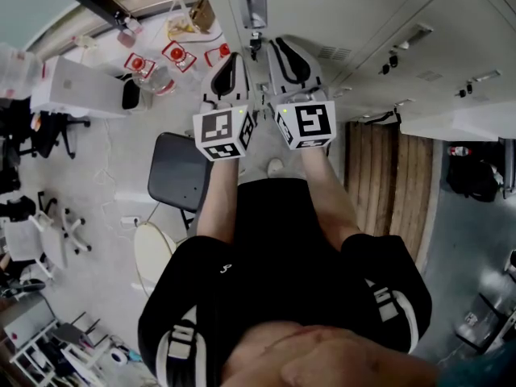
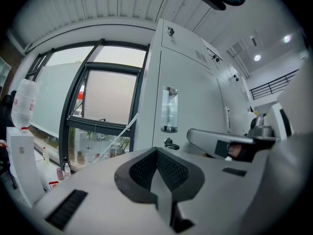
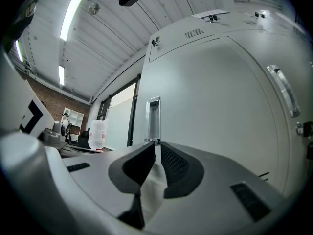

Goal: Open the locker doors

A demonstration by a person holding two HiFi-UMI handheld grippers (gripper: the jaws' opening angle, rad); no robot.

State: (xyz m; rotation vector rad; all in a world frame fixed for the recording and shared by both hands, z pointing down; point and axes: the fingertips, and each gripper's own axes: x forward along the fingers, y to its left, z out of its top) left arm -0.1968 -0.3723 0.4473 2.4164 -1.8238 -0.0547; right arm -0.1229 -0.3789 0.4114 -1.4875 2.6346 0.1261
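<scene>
The grey locker doors (image 1: 355, 22) stand closed in front of me. One door has a recessed metal handle (image 2: 169, 109) with a small lock knob (image 2: 169, 143) under it. That handle (image 3: 153, 119) shows just above the tips of my right gripper (image 3: 156, 145), whose jaws stand a narrow slit apart with nothing seen between them. It hangs just short of the door, and its jaws hide the knob. My left gripper (image 2: 157, 152) is shut on nothing and points at the same door, left of the right gripper (image 2: 215, 143). In the head view both grippers, left (image 1: 230, 71) and right (image 1: 286, 59), are held up side by side.
A second locker door to the right has its own handle (image 3: 283, 89) and knob (image 3: 304, 129). A large window (image 2: 98, 102) lies left of the lockers. A water bottle (image 2: 23, 104), a dark chair (image 1: 179, 168) and a cluttered table (image 1: 89, 83) are at my left.
</scene>
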